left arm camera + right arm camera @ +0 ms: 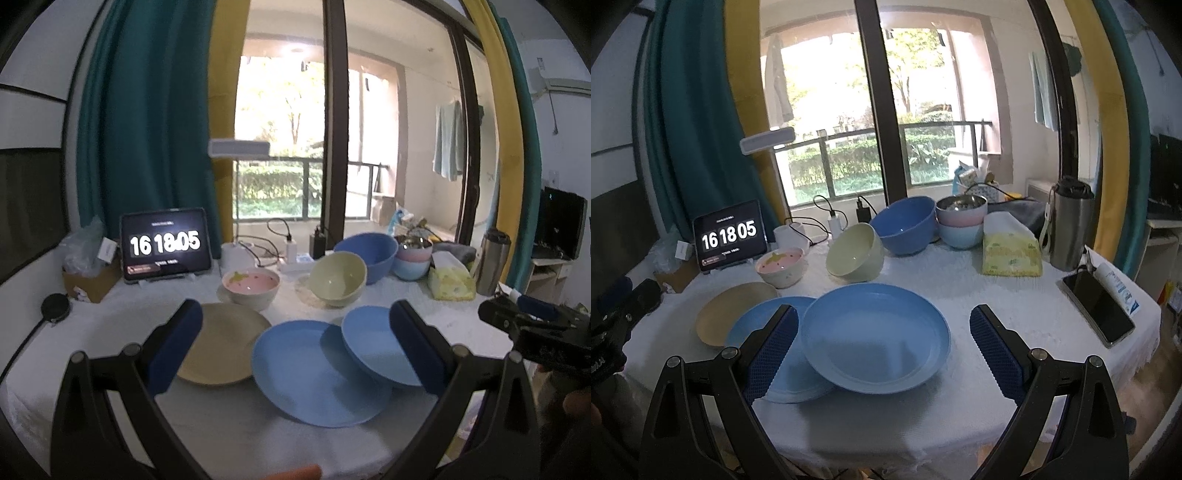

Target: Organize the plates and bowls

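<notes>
- My left gripper [295, 339] hangs above the table's near edge, fingers spread wide, holding nothing.
- My right gripper [882, 347] is spread wide too, empty, over the near edge.
- Two blue plates [875, 332] lie near that edge; the smaller one leans tilted on the larger blue plate [314, 373], with a beige plate [225, 343] just to its left.
- A pink bowl [251, 286], a tipped cream bowl [338, 278] and a blue bowl [369, 251] sit toward the far edge of the table [997, 295], beside a stack of small bowls [960, 218].
</notes>
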The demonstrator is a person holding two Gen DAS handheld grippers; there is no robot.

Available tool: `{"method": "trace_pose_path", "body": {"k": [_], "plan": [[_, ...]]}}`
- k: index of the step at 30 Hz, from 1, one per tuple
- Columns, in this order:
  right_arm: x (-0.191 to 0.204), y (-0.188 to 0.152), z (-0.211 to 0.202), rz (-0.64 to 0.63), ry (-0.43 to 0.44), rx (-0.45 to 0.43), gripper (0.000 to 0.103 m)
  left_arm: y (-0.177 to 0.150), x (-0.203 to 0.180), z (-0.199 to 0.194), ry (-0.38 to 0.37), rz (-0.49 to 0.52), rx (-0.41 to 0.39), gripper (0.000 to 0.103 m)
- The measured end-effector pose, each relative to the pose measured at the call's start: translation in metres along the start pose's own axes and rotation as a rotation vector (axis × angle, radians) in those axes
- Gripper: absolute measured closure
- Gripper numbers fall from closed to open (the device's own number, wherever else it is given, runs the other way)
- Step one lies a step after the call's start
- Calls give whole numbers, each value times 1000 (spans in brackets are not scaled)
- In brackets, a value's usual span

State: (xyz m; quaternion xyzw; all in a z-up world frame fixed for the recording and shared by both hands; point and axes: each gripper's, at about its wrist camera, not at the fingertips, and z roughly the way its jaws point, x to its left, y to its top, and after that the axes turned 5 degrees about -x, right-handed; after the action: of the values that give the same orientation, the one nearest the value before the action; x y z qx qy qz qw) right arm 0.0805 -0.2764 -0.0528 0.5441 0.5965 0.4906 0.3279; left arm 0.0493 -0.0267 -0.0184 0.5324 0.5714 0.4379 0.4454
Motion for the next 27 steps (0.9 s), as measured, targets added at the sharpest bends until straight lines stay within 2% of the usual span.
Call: {"method": "trace_pose_path", "body": {"k": [6, 25, 27], "plan": [[-17, -4, 18, 34, -18, 36, 6, -6, -16, 23, -19, 24, 59, 1], [-68, -10, 87, 112, -20, 137, 7, -22, -61, 105, 0, 108, 228, 2], [-71, -12, 95, 117, -8, 155, 12, -24, -63, 113, 1, 115, 244, 2]]}}
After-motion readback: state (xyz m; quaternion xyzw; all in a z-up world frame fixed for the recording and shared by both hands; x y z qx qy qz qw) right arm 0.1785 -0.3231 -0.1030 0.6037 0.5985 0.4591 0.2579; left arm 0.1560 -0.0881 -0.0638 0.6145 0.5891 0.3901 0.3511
